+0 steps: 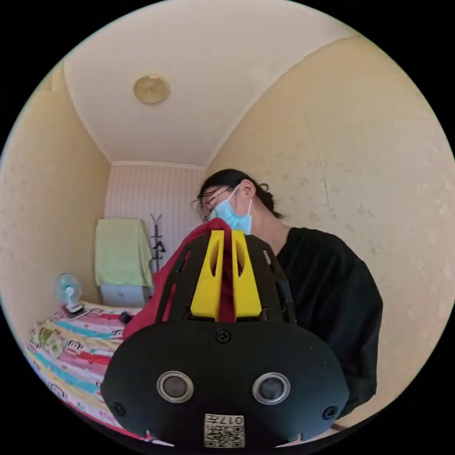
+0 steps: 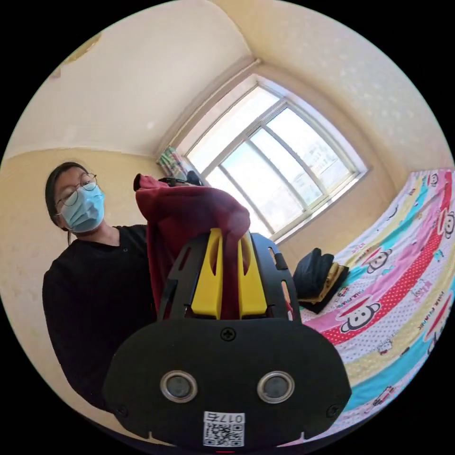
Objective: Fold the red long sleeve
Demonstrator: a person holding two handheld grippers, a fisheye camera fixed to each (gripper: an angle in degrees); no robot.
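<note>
In the left gripper view, the left hand-held gripper (image 1: pixel 227 234) has its two yellow jaws close together with a strip of the red long sleeve (image 1: pixel 156 296) pinched between them. The red cloth hangs down the left side of the gripper, up in the air above the bed (image 1: pixel 61 350) with its bright striped sheet. A person in a black top (image 1: pixel 332 303) stands just behind. In the right gripper view, the right hand-held gripper (image 2: pixel 229 234) is also closed narrow on the red long sleeve (image 2: pixel 189 208), which bunches in a soft lump over the jaw tips. A small pile of dark folded clothes (image 2: pixel 317 277) sits on the bed (image 2: pixel 403 284) by the window (image 2: pixel 275 161). The shirt looks soft, floppy and light, so it will sag and crumple wherever nothing holds it. Taking it by the shoulders or a hem edge should help it hang flat for folding.
</note>
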